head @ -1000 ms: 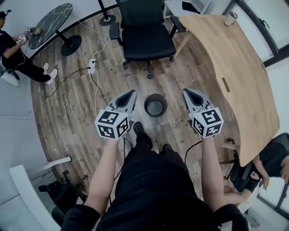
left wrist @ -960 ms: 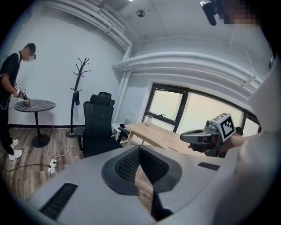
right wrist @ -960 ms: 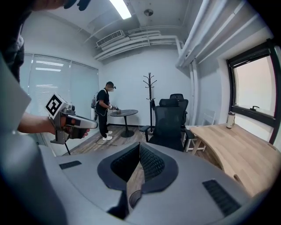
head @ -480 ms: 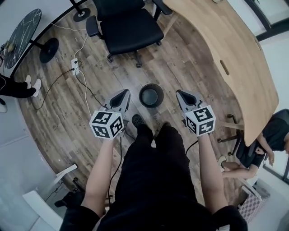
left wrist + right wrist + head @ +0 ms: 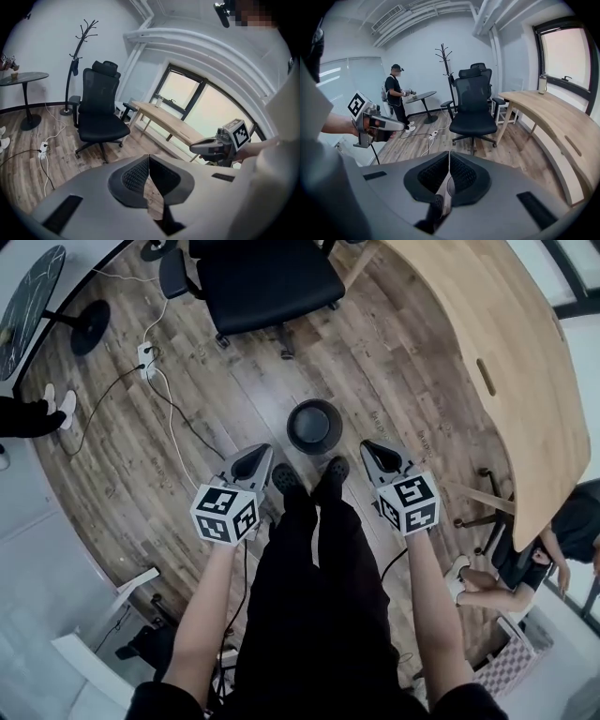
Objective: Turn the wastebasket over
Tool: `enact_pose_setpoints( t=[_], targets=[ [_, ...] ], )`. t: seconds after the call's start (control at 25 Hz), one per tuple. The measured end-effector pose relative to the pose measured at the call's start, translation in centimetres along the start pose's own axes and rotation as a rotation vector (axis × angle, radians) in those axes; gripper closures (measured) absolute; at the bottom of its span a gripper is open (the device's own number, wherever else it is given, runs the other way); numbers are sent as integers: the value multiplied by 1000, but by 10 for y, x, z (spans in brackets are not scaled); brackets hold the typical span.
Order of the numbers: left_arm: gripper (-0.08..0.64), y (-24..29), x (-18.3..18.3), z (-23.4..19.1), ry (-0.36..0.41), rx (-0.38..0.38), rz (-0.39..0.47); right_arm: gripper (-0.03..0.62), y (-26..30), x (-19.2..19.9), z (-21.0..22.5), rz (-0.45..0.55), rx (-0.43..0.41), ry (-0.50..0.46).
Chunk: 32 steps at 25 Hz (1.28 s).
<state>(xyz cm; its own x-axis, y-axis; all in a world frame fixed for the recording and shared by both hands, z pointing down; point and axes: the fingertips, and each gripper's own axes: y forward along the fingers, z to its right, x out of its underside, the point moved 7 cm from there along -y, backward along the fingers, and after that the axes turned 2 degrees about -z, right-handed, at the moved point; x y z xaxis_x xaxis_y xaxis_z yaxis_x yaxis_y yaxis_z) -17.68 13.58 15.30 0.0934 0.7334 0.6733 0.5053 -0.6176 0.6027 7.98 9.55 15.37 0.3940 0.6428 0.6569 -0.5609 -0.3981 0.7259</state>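
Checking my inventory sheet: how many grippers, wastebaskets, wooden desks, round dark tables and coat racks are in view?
grippers: 2, the left gripper and the right gripper
wastebasket: 1
wooden desk: 1
round dark table: 1
coat rack: 1
total: 6
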Motion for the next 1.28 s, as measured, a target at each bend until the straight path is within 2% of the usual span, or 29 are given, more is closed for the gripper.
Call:
enact_pose_setpoints(
  t=[0.16, 0.32, 0.68, 1.0, 1.12, 1.28],
  targets=[
    [541, 33, 25, -6, -18, -1, -30, 558, 32, 21, 20, -23, -35, 55],
    [541, 76, 45, -20, -16, -15, -61, 558, 68, 47, 43, -60, -37, 67],
    [540, 142, 111, -46, 13, 33, -179, 558, 138, 117, 66, -168, -64, 85],
    [537, 188, 172, -75, -53, -4, -234, 557, 196, 159, 91, -243, -112, 46],
    [459, 205, 193, -88, -76, -22, -260, 557, 217, 172, 100, -265, -122, 33],
    [443, 229, 216, -106, -86, -45, -300, 550, 247, 195, 111, -310, -143, 13]
  ],
)
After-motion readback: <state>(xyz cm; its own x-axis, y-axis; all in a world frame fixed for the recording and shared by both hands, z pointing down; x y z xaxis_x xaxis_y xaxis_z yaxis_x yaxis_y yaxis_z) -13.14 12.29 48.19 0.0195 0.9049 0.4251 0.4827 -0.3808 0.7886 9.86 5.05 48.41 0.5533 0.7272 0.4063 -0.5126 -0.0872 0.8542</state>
